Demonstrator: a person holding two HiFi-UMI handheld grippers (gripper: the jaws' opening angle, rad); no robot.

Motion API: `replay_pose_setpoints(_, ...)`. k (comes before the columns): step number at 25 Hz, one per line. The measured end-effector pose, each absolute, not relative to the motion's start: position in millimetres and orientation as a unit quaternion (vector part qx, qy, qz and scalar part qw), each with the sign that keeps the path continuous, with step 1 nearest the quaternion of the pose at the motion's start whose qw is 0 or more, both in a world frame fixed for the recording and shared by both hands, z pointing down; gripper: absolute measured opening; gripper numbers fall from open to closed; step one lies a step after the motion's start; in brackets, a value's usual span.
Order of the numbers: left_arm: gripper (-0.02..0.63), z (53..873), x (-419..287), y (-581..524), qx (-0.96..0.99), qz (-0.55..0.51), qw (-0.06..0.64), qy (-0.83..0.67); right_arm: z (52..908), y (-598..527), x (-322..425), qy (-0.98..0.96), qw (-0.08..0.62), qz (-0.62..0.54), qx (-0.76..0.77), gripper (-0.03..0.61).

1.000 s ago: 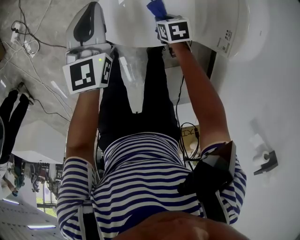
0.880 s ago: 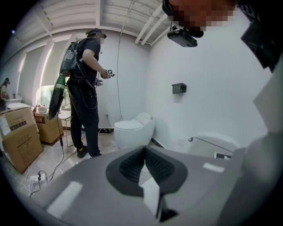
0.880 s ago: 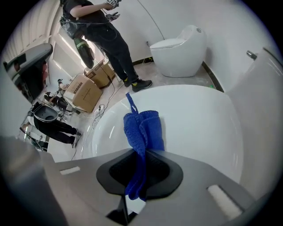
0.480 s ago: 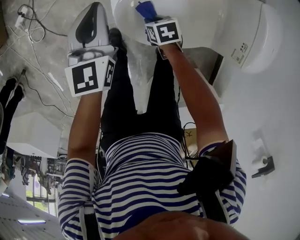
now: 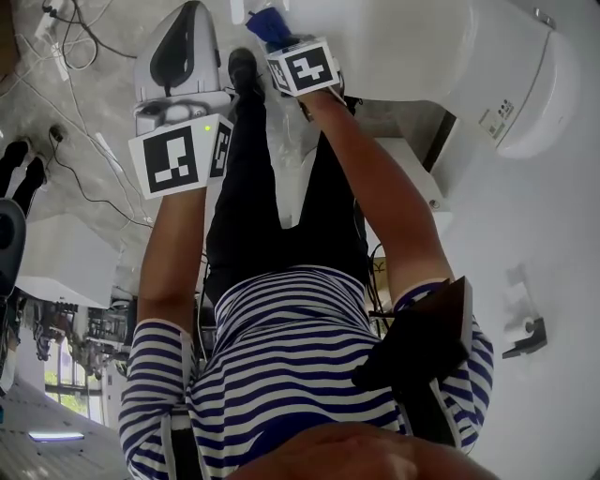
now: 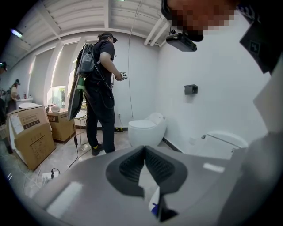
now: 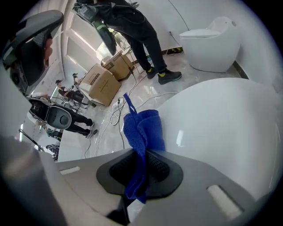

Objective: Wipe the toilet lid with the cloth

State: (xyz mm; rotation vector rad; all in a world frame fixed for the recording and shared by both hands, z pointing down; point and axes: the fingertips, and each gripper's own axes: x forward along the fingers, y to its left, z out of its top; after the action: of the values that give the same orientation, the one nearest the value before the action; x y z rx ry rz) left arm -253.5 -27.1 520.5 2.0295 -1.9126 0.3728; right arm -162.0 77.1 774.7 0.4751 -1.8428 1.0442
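In the right gripper view alone: blue cloth (image 7: pixel 141 128) pinched between the closed fingers (image 7: pixel 119 170) of the right gripper (image 7: pixel 140 165), draped just over the curved white toilet lid (image 7: pixel 221 119); contact with the lid not clear. From the head view, only a scrap of that cloth (image 5: pixel 267 23) past the marker cube, at the lid's (image 5: pixel 403 47) edge. In the left gripper view: left gripper (image 6: pixel 143 152) with fingers (image 6: pixel 128 165) shut on nothing, aimed across the room. Counted: one cloth, two toilets including a second toilet (image 7: pixel 212 39), two cardboard boxes (image 7: pixel 104 86), one standing person in black (image 6: pixel 99 88). Both forearms stretched forward, side by side.
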Motion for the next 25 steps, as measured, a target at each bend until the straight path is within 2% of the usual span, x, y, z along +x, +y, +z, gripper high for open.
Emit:
replay_pose_setpoints(15,0.003,519,-270,-18,0.708,0.131,0.164,-0.674,768,85,-188,-0.758,0.456,0.429,0.183,0.046)
replay_pose_setpoints(25,0.003,480,-200,-50,0.732,0.106,0.155,-0.655,708,44,-112,-0.765,0.442,0.413,0.222,0.046)
